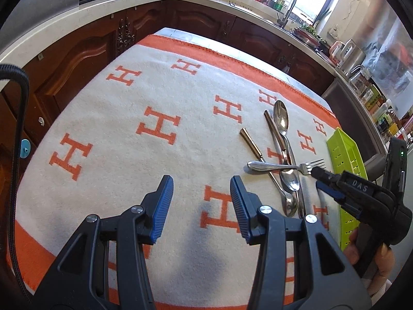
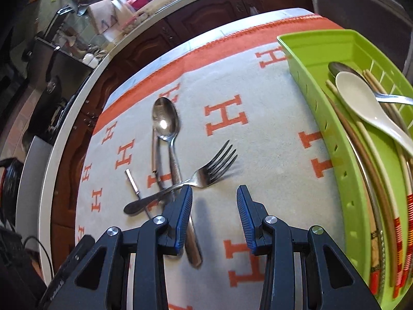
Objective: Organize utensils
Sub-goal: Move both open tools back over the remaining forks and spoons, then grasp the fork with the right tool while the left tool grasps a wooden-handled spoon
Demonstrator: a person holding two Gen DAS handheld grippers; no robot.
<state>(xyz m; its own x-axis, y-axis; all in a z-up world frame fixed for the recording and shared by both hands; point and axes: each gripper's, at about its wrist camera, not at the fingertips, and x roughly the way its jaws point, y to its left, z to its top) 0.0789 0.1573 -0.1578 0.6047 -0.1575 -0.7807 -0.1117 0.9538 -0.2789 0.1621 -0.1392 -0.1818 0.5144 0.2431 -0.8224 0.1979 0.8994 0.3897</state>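
Note:
Several metal utensils lie crossed in a pile on the cream cloth with orange H marks [image 1: 124,108]. A fork [image 2: 206,175] rests across a large spoon [image 2: 165,118] and a knife handle [image 2: 193,245]. The pile also shows in the left wrist view: the fork [image 1: 284,166], the large spoon [image 1: 281,118], and a gold-handled piece [image 1: 249,139]. My right gripper [image 2: 214,191] hangs open just above the cloth, its left finger over the fork's handle, with the tines just beyond the gap. My left gripper [image 1: 200,180] is open and empty, left of the pile.
A lime-green slotted tray [image 2: 304,51] stands right of the pile and holds a white ceramic spoon [image 2: 361,98], a metal spoon [image 2: 340,68] and several chopsticks [image 2: 374,180]. Dark wooden cabinets and a countertop [image 1: 77,18] ring the table's far side.

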